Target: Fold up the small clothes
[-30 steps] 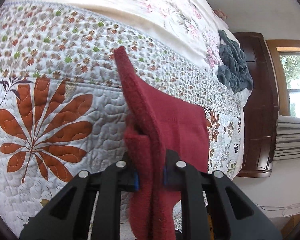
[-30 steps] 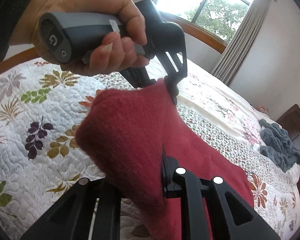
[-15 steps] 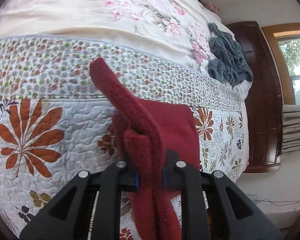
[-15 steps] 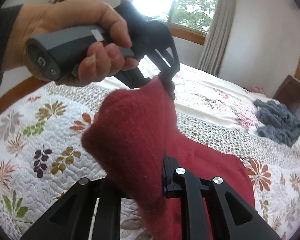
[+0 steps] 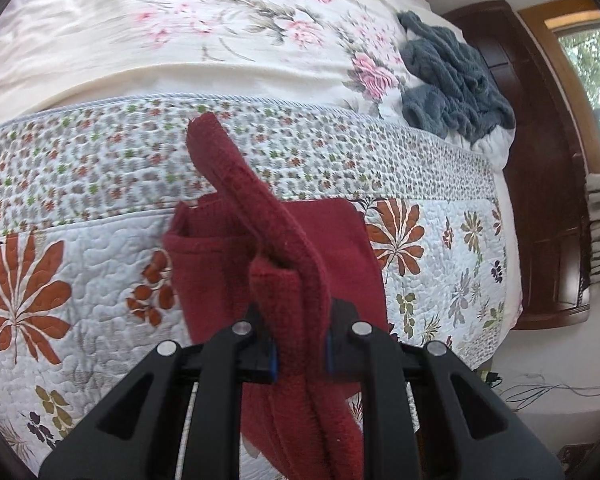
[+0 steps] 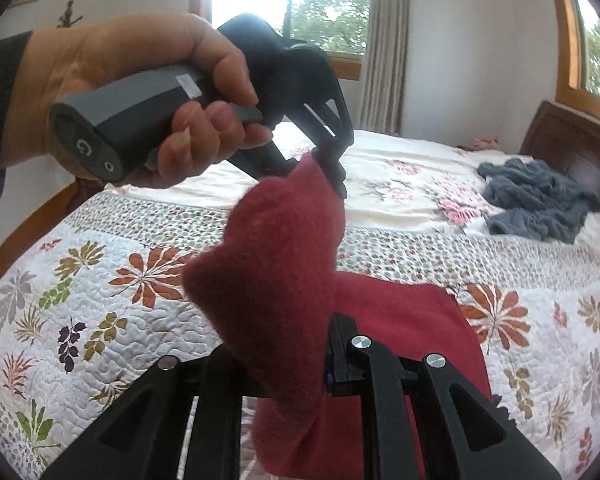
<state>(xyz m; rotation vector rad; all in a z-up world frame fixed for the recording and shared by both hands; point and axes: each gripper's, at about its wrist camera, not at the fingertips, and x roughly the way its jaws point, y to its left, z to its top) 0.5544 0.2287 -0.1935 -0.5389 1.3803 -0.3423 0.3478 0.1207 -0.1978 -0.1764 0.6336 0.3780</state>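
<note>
One red knit garment [image 5: 284, 256] here, and both grippers have it. The left gripper [image 5: 300, 354] has its fingers clamped on a bunched fold, which sticks up and away toward the bed's [image 5: 100, 272] cream sheet. The right gripper [image 6: 296, 376] is pinched on another edge. The garment's lower part lies flat on the floral quilt. One grey garment [image 6: 540, 200] sits crumpled near the headboard.
</note>
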